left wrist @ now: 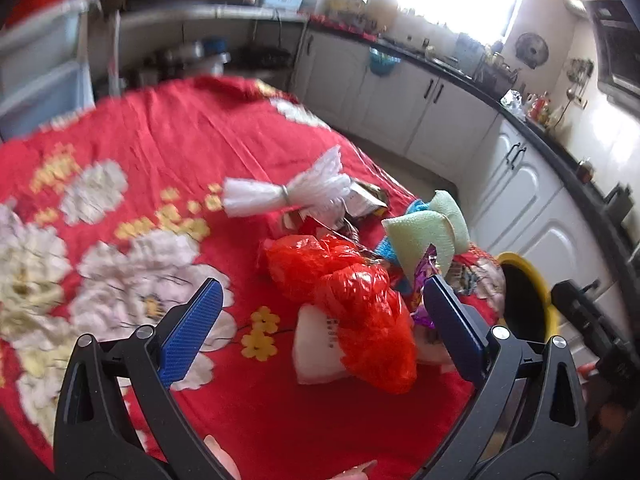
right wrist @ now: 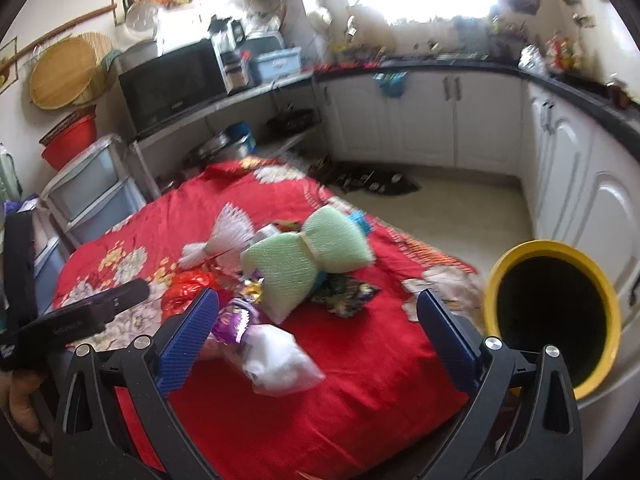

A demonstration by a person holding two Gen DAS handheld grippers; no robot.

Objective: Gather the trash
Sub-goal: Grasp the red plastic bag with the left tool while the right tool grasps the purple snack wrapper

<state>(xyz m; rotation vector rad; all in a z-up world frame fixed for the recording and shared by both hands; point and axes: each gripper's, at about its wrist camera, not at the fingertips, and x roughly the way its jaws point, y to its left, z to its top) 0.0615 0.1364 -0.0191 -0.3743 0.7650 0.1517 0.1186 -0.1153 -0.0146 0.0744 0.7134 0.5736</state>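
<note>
Two grippers spread wide — nothing held.
Left gripper [left wrist: 322, 316] frames the red bag [left wrist: 352, 296] in the trash heap on the bench [left wrist: 208, 128]; right gripper [right wrist: 318, 330] waits near the yellow bin [right wrist: 612, 316] — handy for drops.

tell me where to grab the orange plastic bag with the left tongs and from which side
Grip the orange plastic bag at its puffed, crumpled near end, where the film bunches into a ridge that open tongs can likely pinch. Come straight ahead and downward with the left tongs, which are open and already frame it. That end overlaps a white packet, so pinch high to avoid catching it.
</note>
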